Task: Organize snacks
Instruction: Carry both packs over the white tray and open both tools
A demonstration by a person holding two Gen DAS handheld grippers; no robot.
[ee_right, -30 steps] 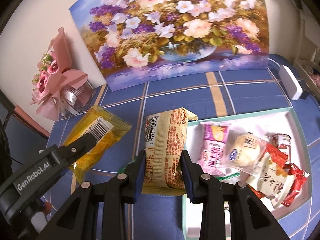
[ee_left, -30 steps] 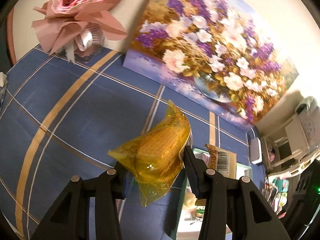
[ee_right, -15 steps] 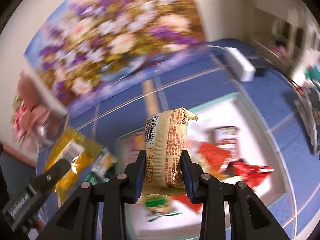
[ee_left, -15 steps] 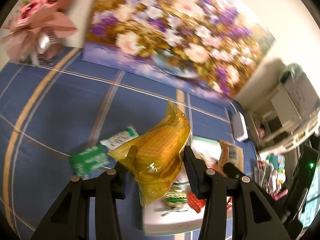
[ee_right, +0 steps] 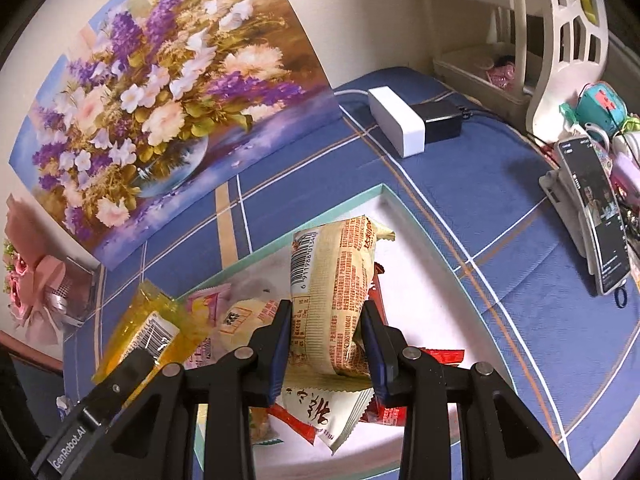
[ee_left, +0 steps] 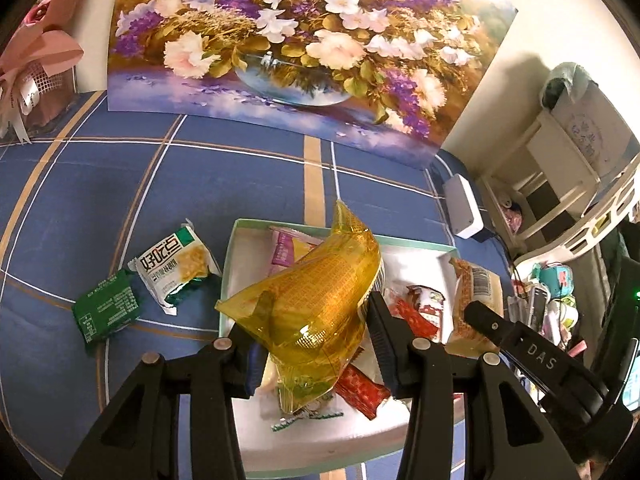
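Between your left tongs [ee_left: 316, 344] sits the yellow packet [ee_left: 312, 304], pinched at its lower half with its pointed top leaning toward twelve o'clock, held up over the tray [ee_left: 240, 240]. Your right tongs [ee_right: 326, 344] are clamped on the cream packet [ee_right: 334, 292], which stands nearly upright, barcode at its upper left, also above the tray [ee_right: 400, 200]. Both pairs are narrow, pads pressing the wrappers.

Under them, the white tray with the pale green rim already carries a heap of snacks: a red wrapper [ee_left: 360, 388] at five o'clock of the yellow packet, a pink sachet [ee_left: 284, 248] at eleven o'clock, and a cream wrapper with dark lettering [ee_right: 320, 412] directly below the cream packet. From the left camera you see your right tongs entering at four o'clock with the cream packet's barcode end showing; from the right camera your left tongs come in at eight o'clock with the yellow packet.

Outside the tray, at nine o'clock in the left view, a white-and-green packet [ee_left: 176, 268] and a dark green packet [ee_left: 106, 308] lie flat on the blue checked surface [ee_left: 120, 184], just beside each other. Farther back a flower painting [ee_left: 288, 40] leans against the wall, with a pink bouquet [ee_left: 36, 64] at ten o'clock. A white box [ee_right: 396, 120] rests at one o'clock, and a phone [ee_right: 596, 216] stands propped at three o'clock in the right view.
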